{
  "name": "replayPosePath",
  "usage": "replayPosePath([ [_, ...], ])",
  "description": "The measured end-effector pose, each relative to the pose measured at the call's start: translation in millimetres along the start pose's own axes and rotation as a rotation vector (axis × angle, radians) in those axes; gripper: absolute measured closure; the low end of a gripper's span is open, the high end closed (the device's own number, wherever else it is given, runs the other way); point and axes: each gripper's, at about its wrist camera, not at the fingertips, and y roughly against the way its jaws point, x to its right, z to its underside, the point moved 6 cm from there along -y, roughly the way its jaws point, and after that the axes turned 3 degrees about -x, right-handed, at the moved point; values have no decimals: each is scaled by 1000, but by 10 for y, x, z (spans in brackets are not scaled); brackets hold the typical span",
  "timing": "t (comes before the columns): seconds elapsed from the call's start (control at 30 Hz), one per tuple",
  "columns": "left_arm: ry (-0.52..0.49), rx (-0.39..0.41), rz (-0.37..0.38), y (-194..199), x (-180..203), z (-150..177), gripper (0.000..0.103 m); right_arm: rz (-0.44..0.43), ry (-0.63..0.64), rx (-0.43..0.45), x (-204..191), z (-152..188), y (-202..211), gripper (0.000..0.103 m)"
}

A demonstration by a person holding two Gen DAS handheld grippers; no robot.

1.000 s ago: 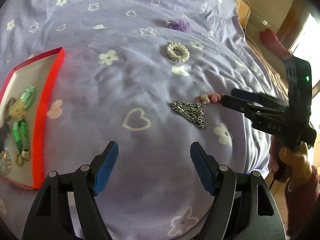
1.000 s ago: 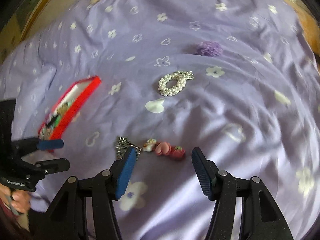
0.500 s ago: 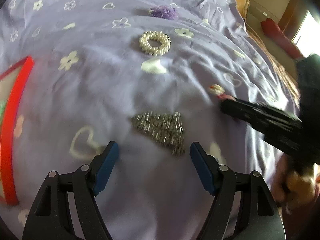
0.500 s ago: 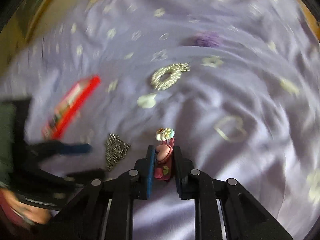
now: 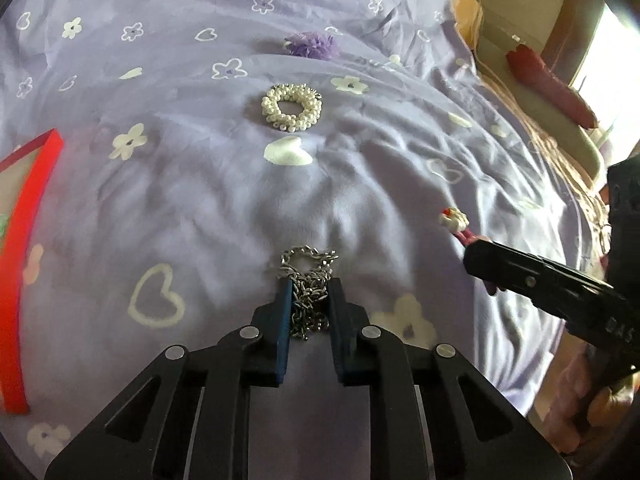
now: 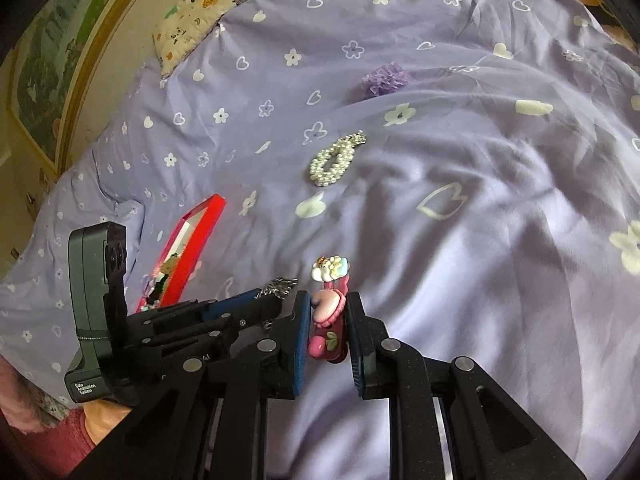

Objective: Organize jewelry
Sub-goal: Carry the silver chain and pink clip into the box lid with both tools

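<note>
A heap of silver chain (image 5: 307, 261) lies on the purple bedspread between the blue pads of my left gripper (image 5: 310, 286), whose jaws are closing and press on it. My right gripper (image 6: 328, 297) is shut on a pink hair clip (image 6: 329, 270) with a white charm at its tip, held just above the cloth. In the left wrist view the right gripper (image 5: 474, 250) comes in from the right with the clip (image 5: 454, 218) sticking out. The left gripper (image 6: 256, 300) and chain (image 6: 280, 285) show at the left of the right wrist view.
A red-rimmed tray (image 5: 30, 208) holding several trinkets sits to the left, its rim (image 6: 200, 232) also in the right wrist view. A pearl scrunchie (image 5: 291, 107) and a purple scrunchie (image 5: 312, 45) lie farther back. A patterned pillow (image 6: 200, 4) lies at the far end of the bed.
My left gripper moved forward over the chain and its jaws closed on it. My right gripper closed on the pink clip, rolled, and lifted it slightly.
</note>
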Motion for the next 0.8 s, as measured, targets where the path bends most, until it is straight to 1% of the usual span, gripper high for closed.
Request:
replayPosePath([
  [0.2,-11,57,29,432,-98,133,89,-21,-4,25,-267,67,33,86],
  [0.4,-1,106,52,748,-279,202,89,-29,-9,27,-510,144,-25,85],
  [0.53,29,134,69,937,-484,258,89,-28,6,22,-724,200,-69,86],
  [0.8,98,192,72,1273,-915,364,90,-39,72,-11,-1223,299,-238,85],
])
